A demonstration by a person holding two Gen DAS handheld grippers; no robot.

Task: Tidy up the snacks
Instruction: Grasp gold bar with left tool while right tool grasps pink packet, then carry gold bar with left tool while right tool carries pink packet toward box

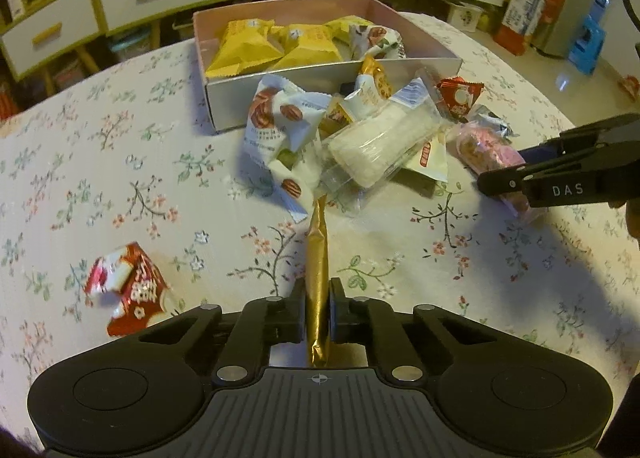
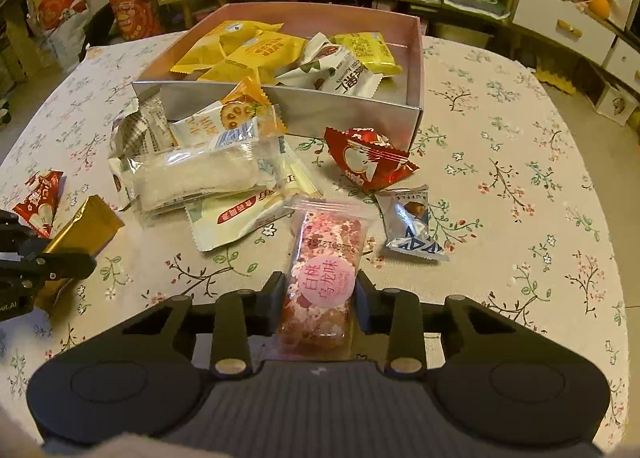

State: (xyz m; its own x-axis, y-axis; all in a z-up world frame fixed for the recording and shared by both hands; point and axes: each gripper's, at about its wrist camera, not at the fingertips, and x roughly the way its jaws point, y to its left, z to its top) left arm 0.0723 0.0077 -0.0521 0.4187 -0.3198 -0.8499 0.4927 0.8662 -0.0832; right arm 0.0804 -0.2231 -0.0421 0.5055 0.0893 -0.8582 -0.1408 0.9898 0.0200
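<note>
A gold foil snack packet [image 1: 317,258] is being clamped edge-on between the jaws of the left gripper [image 1: 317,298], closed tight on it. A pink-speckled snack bar [image 2: 320,282] in clear wrap is being pinched by the jaws of the right gripper [image 2: 320,294]. Both are being held low over the floral counter [image 2: 520,185]. At twelve o'clock, yellow packets [image 2: 240,49] are being kept in a pink box [image 2: 416,69]. A pile of loose snacks [image 2: 208,161] is lying at its near wall, with a red packet [image 2: 368,161] at one o'clock.

Floral-clothed table [image 2: 520,177]: box [image 2: 360,113], snack packets [image 2: 372,161].
</note>
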